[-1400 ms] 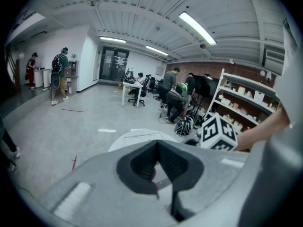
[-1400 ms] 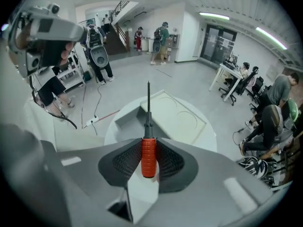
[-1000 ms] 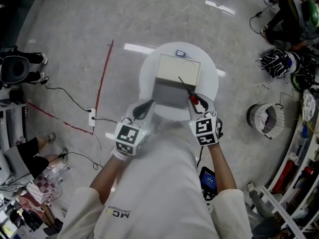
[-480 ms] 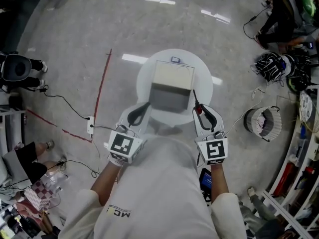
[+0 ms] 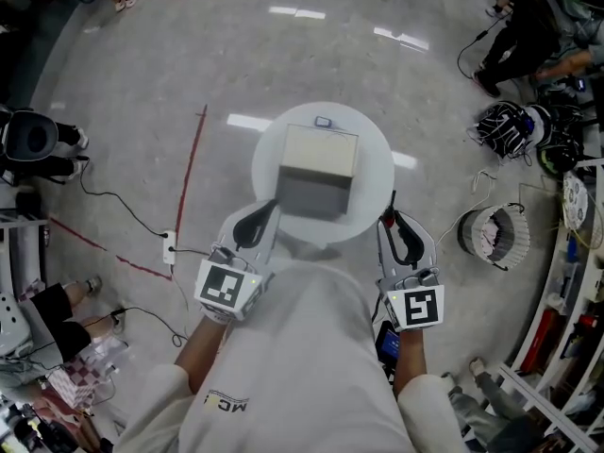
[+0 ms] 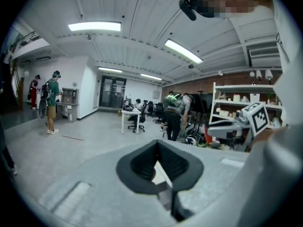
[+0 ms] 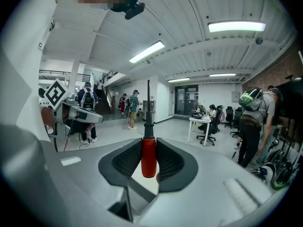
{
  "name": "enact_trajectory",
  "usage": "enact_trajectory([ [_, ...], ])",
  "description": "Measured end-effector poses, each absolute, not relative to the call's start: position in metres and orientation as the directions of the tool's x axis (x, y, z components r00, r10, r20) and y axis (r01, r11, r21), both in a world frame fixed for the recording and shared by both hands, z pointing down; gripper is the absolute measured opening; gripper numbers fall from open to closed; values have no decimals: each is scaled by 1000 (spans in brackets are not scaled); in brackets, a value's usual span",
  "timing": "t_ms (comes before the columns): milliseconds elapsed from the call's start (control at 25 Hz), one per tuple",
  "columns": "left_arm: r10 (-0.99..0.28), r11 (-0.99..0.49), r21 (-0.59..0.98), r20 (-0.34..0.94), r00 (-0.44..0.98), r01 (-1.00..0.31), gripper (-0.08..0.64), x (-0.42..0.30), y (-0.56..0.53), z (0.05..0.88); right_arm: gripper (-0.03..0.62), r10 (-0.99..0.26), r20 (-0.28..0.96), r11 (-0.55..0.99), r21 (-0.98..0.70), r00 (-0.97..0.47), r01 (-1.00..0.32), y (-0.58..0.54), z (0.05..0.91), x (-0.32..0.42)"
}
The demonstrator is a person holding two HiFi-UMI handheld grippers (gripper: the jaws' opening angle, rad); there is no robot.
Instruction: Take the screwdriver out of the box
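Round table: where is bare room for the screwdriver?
Bare: the round table left and right of the box. Crowded: far rim, small device; near rim, left hand-held gripper and right hand-held gripper with the screwdriver.

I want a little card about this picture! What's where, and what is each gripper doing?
box: on the round white table
screwdriver: red handle, out of the box, tip pointing up
right gripper: fingers closed on the screwdriver's handle, by the table's near right edge
left gripper: fingers together, holding nothing, by the table's near left edge
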State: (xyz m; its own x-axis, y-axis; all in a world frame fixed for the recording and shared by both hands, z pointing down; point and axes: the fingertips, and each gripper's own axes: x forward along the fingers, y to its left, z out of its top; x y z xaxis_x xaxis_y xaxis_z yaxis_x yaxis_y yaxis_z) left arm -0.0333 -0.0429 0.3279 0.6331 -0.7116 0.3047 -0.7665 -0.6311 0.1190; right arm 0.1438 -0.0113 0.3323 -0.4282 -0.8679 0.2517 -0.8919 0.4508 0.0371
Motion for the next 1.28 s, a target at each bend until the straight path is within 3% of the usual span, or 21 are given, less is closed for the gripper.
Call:
enact_trajectory([
  [600,-703,-650,128,274,657,-749,0,-23,-28,315,92,-906,135,405,0,-401,-914,6,303,161],
  [1280,-690,-665,132,266,673,-735,0,-15,-29,316,92,-893,158,424,-13,-421,-906,6,309,156],
])
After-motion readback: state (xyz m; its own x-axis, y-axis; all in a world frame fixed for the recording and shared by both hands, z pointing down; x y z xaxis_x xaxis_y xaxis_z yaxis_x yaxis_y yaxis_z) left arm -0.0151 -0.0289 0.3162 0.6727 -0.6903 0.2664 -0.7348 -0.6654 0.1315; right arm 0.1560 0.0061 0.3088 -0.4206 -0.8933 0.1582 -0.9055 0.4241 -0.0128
